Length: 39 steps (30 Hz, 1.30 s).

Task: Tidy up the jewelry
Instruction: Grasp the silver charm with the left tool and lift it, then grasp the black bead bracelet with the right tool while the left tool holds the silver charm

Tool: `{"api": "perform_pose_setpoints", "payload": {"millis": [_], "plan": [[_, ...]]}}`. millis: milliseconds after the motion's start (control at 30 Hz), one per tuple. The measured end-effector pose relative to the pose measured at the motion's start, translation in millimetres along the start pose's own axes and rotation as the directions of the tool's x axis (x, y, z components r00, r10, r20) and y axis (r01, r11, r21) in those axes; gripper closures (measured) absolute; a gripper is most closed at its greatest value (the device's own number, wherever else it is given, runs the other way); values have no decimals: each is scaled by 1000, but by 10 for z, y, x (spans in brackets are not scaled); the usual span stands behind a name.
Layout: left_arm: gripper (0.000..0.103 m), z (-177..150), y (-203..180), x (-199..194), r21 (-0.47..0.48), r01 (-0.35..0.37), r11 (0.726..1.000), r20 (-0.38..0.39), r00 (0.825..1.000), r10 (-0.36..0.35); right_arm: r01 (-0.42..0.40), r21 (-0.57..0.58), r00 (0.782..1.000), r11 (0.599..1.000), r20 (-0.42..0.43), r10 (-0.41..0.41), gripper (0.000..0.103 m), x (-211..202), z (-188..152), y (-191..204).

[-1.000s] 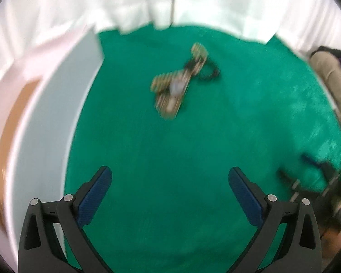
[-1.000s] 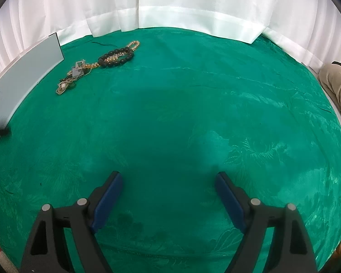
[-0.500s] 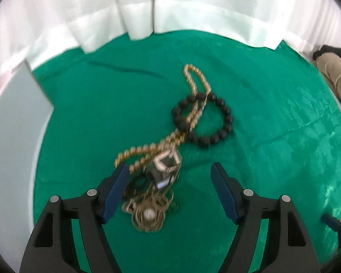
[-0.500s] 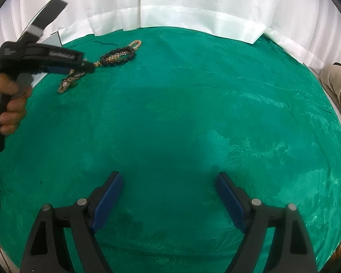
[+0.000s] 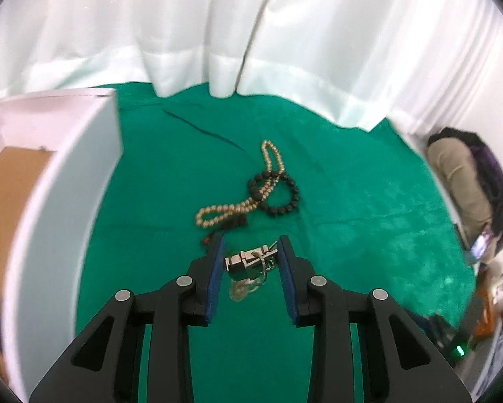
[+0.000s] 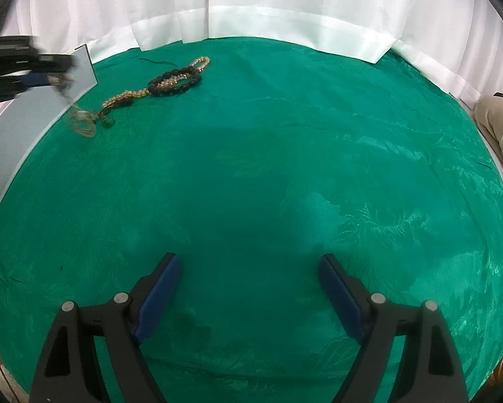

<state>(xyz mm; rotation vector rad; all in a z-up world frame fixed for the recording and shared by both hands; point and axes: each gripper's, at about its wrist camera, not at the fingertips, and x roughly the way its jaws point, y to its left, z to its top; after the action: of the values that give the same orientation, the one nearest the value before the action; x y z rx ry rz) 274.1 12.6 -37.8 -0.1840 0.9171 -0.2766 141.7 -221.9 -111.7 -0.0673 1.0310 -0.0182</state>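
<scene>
My left gripper (image 5: 250,253) is shut on a small silver cube pendant (image 5: 243,262) whose chain and pale ring hang below it (image 5: 241,290), lifted above the green cloth. Beyond it lie a gold bead necklace (image 5: 233,208) and a black bead bracelet (image 5: 280,194), overlapping. In the right wrist view the left gripper (image 6: 58,74) is blurred at far left with the chain dangling (image 6: 80,122), near the gold necklace (image 6: 127,95) and black bracelet (image 6: 174,80). My right gripper (image 6: 248,294) is open and empty over bare cloth.
A white open box (image 5: 66,184) with a brown inside stands at the left; its grey wall shows in the right wrist view (image 6: 23,114). White curtains (image 5: 251,33) close off the back. A person's leg (image 5: 459,174) is at the right edge.
My left gripper has closed on the silver pendant and lifted it off the cloth, toward the box side. The right gripper has not moved.
</scene>
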Motion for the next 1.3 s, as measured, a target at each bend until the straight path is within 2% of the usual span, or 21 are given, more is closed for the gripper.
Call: {"api": "perform_pose_setpoints", "payload": {"millis": [133, 300, 367, 500, 567, 600, 633, 733, 767, 867, 967, 1033, 1167, 1300], "plan": [[72, -268, 92, -424, -17, -9, 1000, 2, 1000, 9, 1, -7, 1000, 1000, -6, -1, 16, 0, 17, -6], [72, -734, 195, -627, -12, -55, 998, -34, 998, 54, -17, -25, 998, 1000, -58, 16, 16, 14, 65, -6], [72, -870, 237, -662, -13, -67, 998, -46, 997, 66, -51, -37, 994, 998, -96, 47, 16, -28, 133, 26], [72, -1012, 301, -656, -31, -72, 997, -62, 996, 70, -182, -71, 982, 981, -66, 177, 18, -252, 508, 208], [72, -1019, 320, -640, -40, -74, 996, -62, 995, 72, -245, -91, 969, 965, -39, 242, 37, -292, 859, 333], [72, -1025, 325, -641, -39, -79, 996, -61, 995, 76, -268, -98, 963, 958, -34, 266, 56, -256, 1048, 392], [72, -1016, 334, -637, -39, -81, 996, -61, 995, 79, -292, -105, 956, 951, -42, 289, 65, -148, 1288, 469], [72, -1002, 383, -659, -51, -79, 996, -62, 995, 76, -365, -87, 930, 927, -72, 360, 74, 258, 1765, 621], [72, -995, 404, -668, -57, -80, 995, -64, 995, 77, -376, -90, 925, 922, -97, 367, 77, 466, 1932, 701], [72, -980, 443, -675, -65, -88, 994, -69, 994, 84, -368, -102, 924, 924, -149, 352, 79, 839, 2142, 896], [72, -952, 463, -666, -65, -90, 994, -76, 993, 85, -336, -115, 930, 935, -198, 310, 80, 1083, 2186, 1058], [72, -931, 472, -656, -64, -89, 994, -79, 993, 84, -313, -129, 934, 941, -224, 280, 87, 1200, 2189, 1137], [72, -901, 468, -669, -69, -80, 994, -82, 994, 74, -292, -108, 940, 950, -214, 265, 90, 1200, 2212, 1143], [72, -861, 411, -784, -69, -54, 996, -68, 996, 50, -338, -80, 932, 938, -164, 322, 90, 831, 2228, 1047]]}}
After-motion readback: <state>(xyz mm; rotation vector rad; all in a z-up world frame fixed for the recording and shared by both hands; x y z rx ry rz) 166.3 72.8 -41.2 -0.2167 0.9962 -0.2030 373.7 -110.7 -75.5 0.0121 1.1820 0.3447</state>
